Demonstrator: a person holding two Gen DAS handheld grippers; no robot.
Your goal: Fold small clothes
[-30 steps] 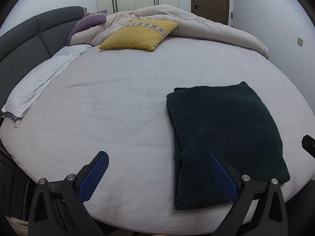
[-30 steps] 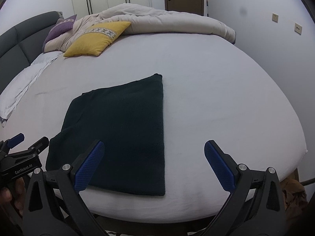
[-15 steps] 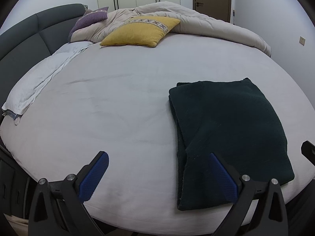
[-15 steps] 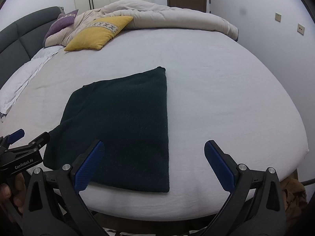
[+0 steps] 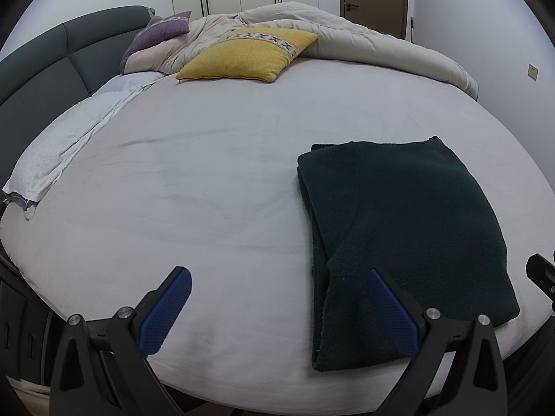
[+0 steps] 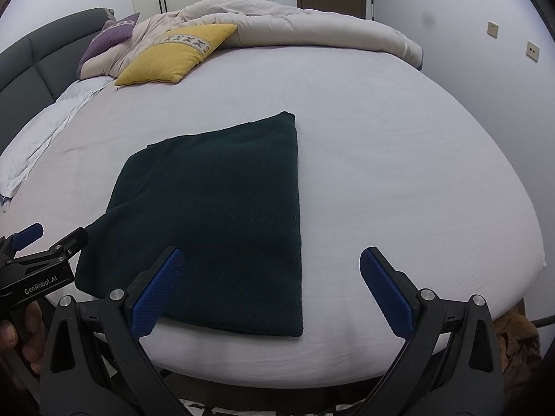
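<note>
Garment (image 5: 399, 235), dark green and folded into a flat rectangle, is laid on the bed (image 5: 208, 180) near its front edge. In the left wrist view it is found at 4 o'clock, its folded layers stacked along the left side; in the right wrist view it is seen at 7 o'clock (image 6: 222, 215). The left gripper (image 5: 277, 306) is held wide open and empty, its right finger (image 5: 392, 312) seen in front of the garment's near corner; contact cannot be told. The right gripper (image 6: 272, 289) is likewise spread wide with nothing held, its left finger (image 6: 156, 294) seen against the garment's front edge. The left gripper is also caught at 9 o'clock (image 6: 45, 242) in the right view, gripped by a hand (image 6: 20, 339). A yellow cushion (image 5: 248, 55), a purple cushion (image 5: 158, 33) and a bunched duvet (image 5: 364, 45) are seen at 12 o'clock, far from the garment.
</note>
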